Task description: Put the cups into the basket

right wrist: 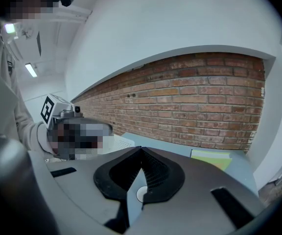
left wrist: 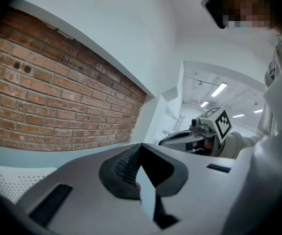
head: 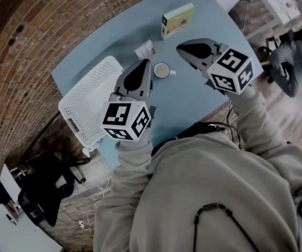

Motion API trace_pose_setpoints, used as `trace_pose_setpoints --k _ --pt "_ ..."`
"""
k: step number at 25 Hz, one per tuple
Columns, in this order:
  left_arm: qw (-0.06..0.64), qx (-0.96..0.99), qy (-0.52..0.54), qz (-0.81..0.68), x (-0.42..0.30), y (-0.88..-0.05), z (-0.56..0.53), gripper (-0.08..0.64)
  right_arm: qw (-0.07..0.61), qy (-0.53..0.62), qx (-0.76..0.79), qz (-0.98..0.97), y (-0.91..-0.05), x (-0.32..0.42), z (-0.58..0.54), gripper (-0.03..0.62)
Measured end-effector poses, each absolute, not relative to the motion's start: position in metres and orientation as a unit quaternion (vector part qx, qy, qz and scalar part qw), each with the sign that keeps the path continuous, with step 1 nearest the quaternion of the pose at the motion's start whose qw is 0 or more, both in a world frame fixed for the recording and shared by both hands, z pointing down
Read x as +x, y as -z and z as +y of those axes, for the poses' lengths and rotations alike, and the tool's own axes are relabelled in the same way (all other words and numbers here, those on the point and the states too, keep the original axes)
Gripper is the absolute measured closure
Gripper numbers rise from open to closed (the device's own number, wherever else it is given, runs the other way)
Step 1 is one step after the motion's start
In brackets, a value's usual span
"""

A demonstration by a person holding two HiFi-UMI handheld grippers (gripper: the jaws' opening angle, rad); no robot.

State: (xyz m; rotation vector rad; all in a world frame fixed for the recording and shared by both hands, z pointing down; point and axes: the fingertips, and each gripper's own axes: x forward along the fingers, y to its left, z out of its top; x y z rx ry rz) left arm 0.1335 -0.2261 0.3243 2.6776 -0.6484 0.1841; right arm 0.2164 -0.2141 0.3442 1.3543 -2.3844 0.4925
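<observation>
One cup (head: 162, 70), basket (head: 86, 100) partly hidden behind left hand-held gripper (head: 146, 63)

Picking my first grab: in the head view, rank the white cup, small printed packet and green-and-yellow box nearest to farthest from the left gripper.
1. White cup, just right of the left gripper, and small printed packet, just beyond it: too close to call.
2. Green-and-yellow box, farther back and to the right.
</observation>
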Motion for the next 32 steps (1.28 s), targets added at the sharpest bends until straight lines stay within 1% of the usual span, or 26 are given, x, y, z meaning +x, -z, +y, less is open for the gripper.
trace_pose_setpoints --k 6,32 --pt "0.225 0.942 -0.084 -0.234 0.138 -0.355 -0.217 0.565 0.188 -0.19 0.466 -0.843 -0.368 0.214 -0.215 0.583" --pt "0.304 0.909 -0.135 -0.252 0.152 -0.46 -0.189 0.565 0.275 -0.287 0.421 -0.816 -0.522 0.219 -0.196 0.58"
